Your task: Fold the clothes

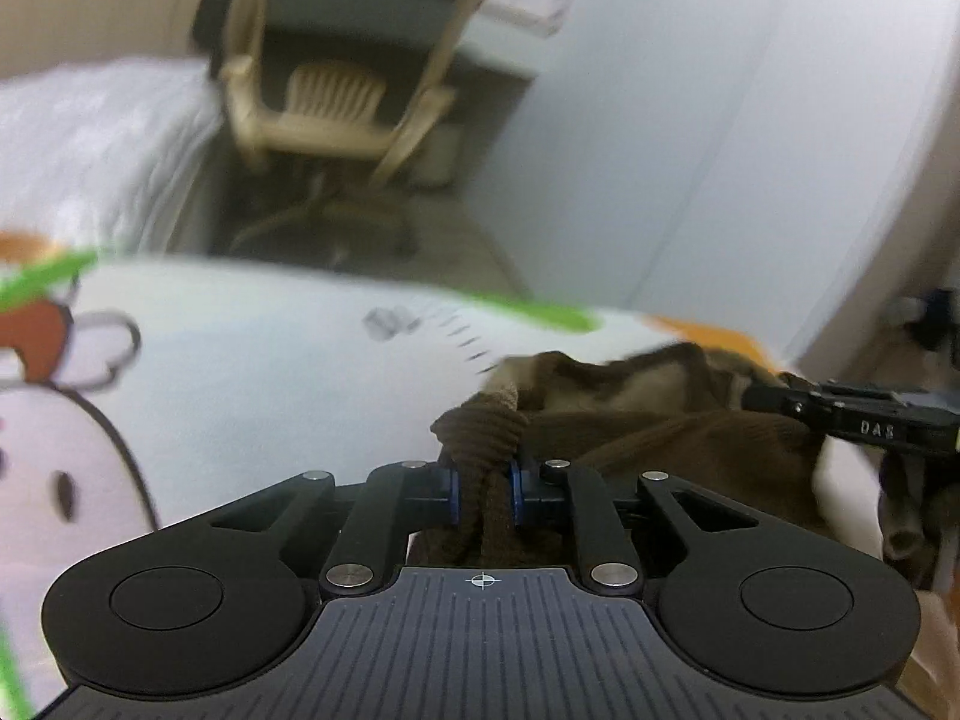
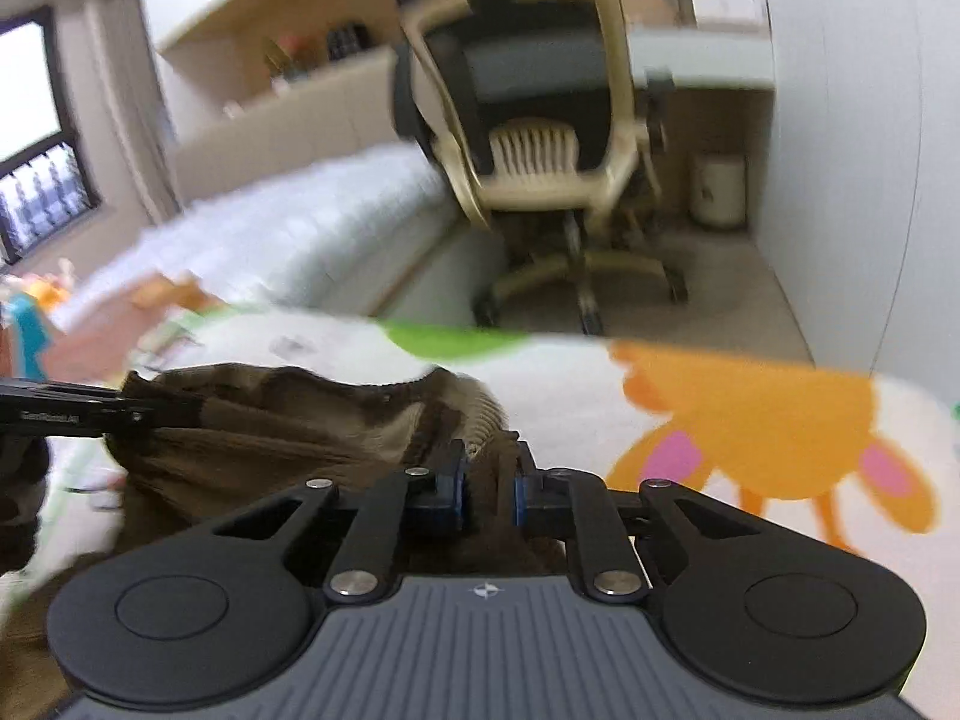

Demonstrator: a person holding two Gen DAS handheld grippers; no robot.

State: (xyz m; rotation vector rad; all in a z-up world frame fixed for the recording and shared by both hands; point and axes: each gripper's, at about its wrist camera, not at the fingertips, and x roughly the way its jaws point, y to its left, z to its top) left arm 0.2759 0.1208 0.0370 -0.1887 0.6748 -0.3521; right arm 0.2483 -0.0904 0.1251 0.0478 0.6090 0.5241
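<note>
A brown knitted garment [image 1: 648,426] with a ribbed edge and pale lining hangs bunched over a white cartoon-print bedsheet [image 1: 270,372]. My left gripper [image 1: 486,489] is shut on a ribbed corner of it. The right gripper's black finger [image 1: 840,414] reaches in from the right and holds the garment's other end. In the right wrist view my right gripper [image 2: 487,492] is shut on the brown garment [image 2: 270,432], and the left gripper's finger [image 2: 90,411] enters from the left over the same cloth. The cloth stretches between both grippers. Both views are motion-blurred.
A beige office chair [image 2: 540,138] on castors stands beyond the bed edge, beside a white wall [image 2: 870,150]. A white quilted mattress [image 1: 90,150] lies at the left. A small bin [image 2: 717,186] sits under a desk. A window [image 2: 36,138] is far left.
</note>
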